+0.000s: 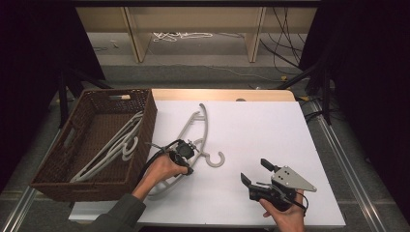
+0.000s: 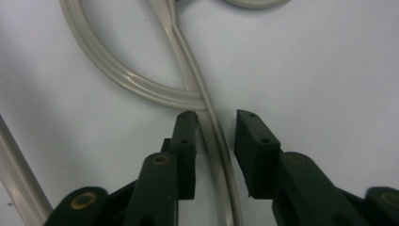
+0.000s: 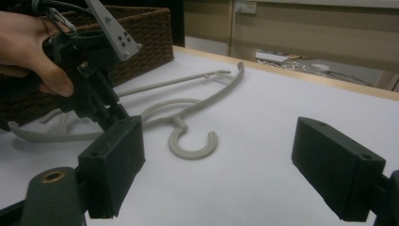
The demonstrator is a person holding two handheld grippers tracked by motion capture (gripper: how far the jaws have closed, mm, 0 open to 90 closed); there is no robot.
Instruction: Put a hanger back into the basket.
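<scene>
A grey plastic hanger is seen lying flat on the white worktop, its hook pointing toward 4 o'clock in the high view. A wicker basket is placed at 9 o'clock of it, touching the worktop's left edge, with more hangers already inside.

The left gripper is lowered over the hanger near its neck. In the left gripper view its fingers are held apart, one on each side of a thin arm of the hanger, not yet closed on it.

The right gripper is held near the worktop at 5 o'clock of the hanger, well apart from it; its fingers are spread wide and nothing is held.

Step judged in hand: grasping the hanger, presumably for transfer to the basket. Next move calls for the left fingers to be closed on the arm, then a lift toward 9 o'clock, clearing the basket's rim.
</scene>
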